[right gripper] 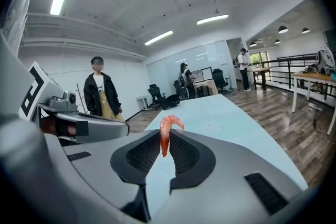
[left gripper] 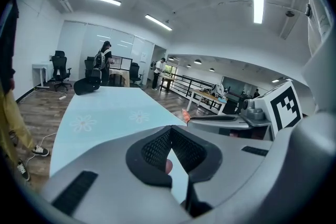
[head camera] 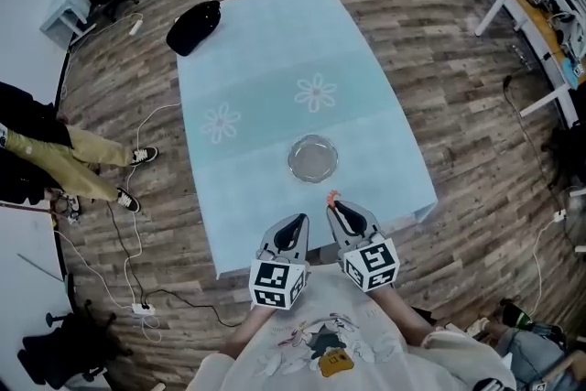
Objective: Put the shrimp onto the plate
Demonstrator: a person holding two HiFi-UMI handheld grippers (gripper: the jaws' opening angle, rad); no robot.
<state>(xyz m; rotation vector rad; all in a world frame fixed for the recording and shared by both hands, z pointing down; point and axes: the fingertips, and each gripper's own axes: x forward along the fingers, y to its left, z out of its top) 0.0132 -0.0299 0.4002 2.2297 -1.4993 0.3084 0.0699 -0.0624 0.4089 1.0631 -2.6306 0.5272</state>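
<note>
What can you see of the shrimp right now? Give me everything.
The shrimp is small, orange-pink and glossy, and its curled end hooks over at the top. It stands roughly upright, its lower body pinched between the shut tongs of the right gripper, with the curl sticking out past the tips. It hangs over the near part of the light blue table, short of the clear plate, touching only the tongs.

The plate lies on the table beyond the shrimp; seemingly a bag sits far left.
</note>
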